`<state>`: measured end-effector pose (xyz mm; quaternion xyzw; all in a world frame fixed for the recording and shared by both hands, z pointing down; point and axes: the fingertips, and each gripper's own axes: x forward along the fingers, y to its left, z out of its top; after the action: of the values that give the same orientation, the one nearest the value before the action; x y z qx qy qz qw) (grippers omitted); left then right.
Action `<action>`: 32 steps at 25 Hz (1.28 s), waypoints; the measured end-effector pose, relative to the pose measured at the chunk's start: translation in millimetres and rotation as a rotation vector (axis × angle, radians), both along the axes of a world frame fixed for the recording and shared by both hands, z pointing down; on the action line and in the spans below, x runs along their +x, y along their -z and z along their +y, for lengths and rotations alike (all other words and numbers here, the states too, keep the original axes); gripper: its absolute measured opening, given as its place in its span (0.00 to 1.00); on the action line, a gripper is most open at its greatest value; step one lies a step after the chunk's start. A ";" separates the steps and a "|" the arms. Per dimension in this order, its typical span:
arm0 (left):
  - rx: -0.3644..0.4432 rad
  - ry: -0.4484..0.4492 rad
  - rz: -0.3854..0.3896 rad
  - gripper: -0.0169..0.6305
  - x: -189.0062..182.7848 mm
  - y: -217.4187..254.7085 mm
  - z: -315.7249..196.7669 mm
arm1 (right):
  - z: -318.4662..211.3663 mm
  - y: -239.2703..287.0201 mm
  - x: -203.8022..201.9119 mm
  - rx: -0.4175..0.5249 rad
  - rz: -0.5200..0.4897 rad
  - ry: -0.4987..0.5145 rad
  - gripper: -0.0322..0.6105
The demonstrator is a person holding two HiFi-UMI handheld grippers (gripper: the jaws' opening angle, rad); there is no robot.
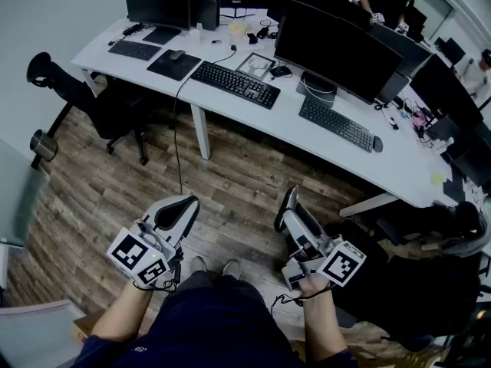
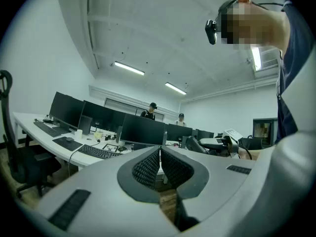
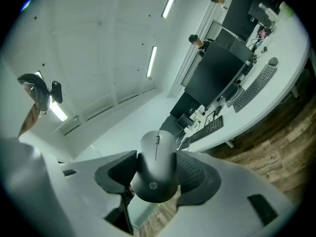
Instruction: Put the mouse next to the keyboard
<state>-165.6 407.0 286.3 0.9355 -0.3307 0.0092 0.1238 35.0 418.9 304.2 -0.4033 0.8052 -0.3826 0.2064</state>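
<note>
Your right gripper (image 3: 156,156) stands wide, pads pressed on the flanks of a dark grey HP mouse (image 3: 157,179) that sticks out nose-first between them. Your left gripper (image 2: 160,151) is closed to a slit with nothing in it. Both hang over the wood floor (image 1: 115,198), well apart from the white desk (image 1: 230,117). This looks like the carry: next, step up to the desk and set the mouse on bare top just beside a black keyboard (image 1: 235,83), probably the one midway along the near edge.
</note>
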 end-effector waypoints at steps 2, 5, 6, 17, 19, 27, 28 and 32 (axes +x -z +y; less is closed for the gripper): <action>-0.002 0.001 -0.001 0.08 -0.7 0.3 0.2 | 0.0 -1.0 -0.1 -0.009 -0.012 -0.004 0.45; -0.003 0.003 -0.003 0.08 -0.6 -0.1 1.6 | 0.5 -3.0 0.4 -0.017 -0.026 -0.006 0.45; -0.004 0.004 -0.003 0.08 -0.3 -0.5 2.3 | 0.8 -4.0 0.7 -0.019 -0.031 -0.005 0.45; -0.017 0.007 -0.014 0.08 1.2 -6.9 2.4 | -2.0 -15.1 0.5 -0.031 -0.020 0.005 0.45; -0.019 0.006 -0.018 0.08 5.1 -8.2 1.1 | -1.8 -20.8 4.4 -0.048 -0.028 0.002 0.45; -0.015 -0.004 -0.030 0.08 25.8 -11.7 -3.7 | -8.2 -27.8 23.2 -0.048 -0.022 0.006 0.45; -0.015 -0.004 -0.032 0.08 27.5 -11.9 -4.5 | -9.0 -29.4 25.8 -0.053 -0.024 0.003 0.45; -0.014 -0.001 -0.035 0.08 32.9 -10.9 -9.8 | -14.1 -28.6 31.6 -0.052 -0.032 0.008 0.45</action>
<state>-132.6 397.1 297.3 0.9345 -0.3324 0.0281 0.1245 66.7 404.8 332.8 -0.3992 0.7931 -0.4107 0.2072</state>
